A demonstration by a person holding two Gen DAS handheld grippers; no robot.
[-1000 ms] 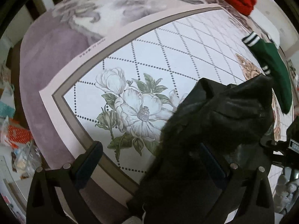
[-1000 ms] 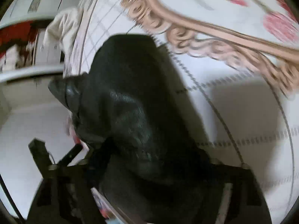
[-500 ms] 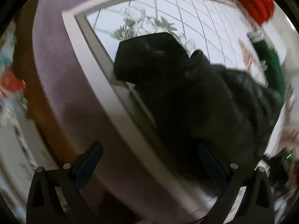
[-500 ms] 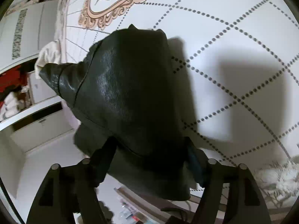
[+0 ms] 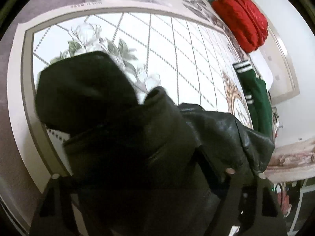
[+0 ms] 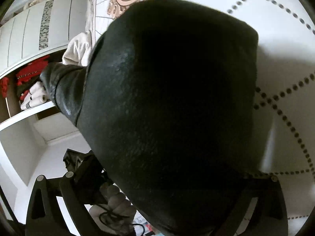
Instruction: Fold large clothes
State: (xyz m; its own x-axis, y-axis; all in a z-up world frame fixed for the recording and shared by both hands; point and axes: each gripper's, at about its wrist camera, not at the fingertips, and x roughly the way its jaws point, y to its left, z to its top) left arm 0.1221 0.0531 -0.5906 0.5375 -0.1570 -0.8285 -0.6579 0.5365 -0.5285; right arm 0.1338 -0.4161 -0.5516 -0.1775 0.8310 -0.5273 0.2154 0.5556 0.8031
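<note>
A black leather jacket [image 5: 149, 141] is bundled on the bed's white floral cover [image 5: 177, 45] and fills both views. In the left wrist view it lies between my left gripper's [image 5: 141, 179] wide-spread fingers and hides the tips. In the right wrist view the jacket [image 6: 173, 90] bulges close to the lens between my right gripper's [image 6: 157, 177] spread fingers; a sleeve [image 6: 63, 90] sticks out left. Whether either gripper pinches the leather is hidden.
A red garment [image 5: 242, 17] and a green striped garment [image 5: 258, 98] lie at the bed's far right. A cream garment [image 6: 78, 49] lies by the bed edge. A white wardrobe [image 6: 29, 29] with open shelves stands left. A gloved hand [image 6: 116, 204] holds the other gripper.
Both grippers have moved in closer over the jacket, which now fills more of each view. The left view has swung back toward the bed's far side.
</note>
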